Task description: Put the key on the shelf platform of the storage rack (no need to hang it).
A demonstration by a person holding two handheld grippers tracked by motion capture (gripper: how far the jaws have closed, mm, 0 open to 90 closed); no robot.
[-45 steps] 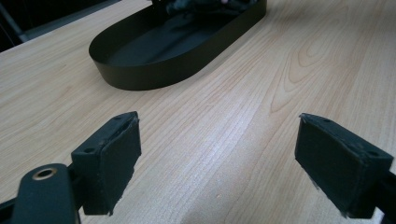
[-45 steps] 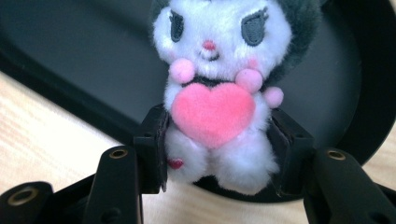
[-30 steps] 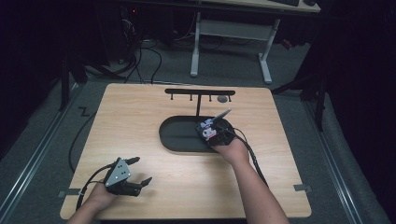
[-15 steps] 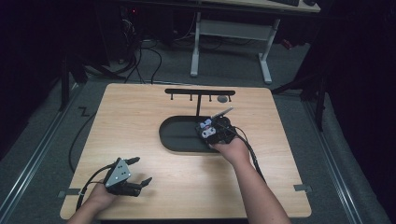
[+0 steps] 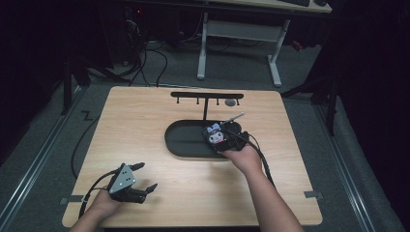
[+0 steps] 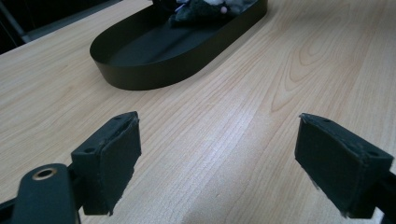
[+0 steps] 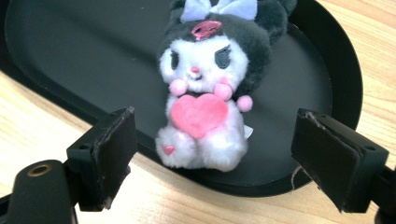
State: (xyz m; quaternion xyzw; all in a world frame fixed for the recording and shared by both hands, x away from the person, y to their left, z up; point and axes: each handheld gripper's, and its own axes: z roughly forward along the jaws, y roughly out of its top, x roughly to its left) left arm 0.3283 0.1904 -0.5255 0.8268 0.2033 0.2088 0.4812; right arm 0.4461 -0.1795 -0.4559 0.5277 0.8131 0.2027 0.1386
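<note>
Wooden bench [image 5: 145,125] in a dark room, grey floor around it. We see a black oval tray [image 5: 181,140] near the bench's middle, with a thin black rack [image 5: 207,95] standing just behind it. Plush [image 7: 208,93] lies in the tray's right end, face up, pink heart on its chest, feet resting on the tray's near rim. Our right gripper [image 7: 212,158] hovers over it; its fingers [image 7: 109,149] have just been opening and now stand wide, one on each side of the plush, neither touching it. In the high view the plush [image 5: 216,134] sits right in front of our right hand. Our left gripper [image 5: 142,176] rests at the near left of the bench, well apart from the tray, fingers [image 6: 114,149] wide with bare wood between them.
</note>
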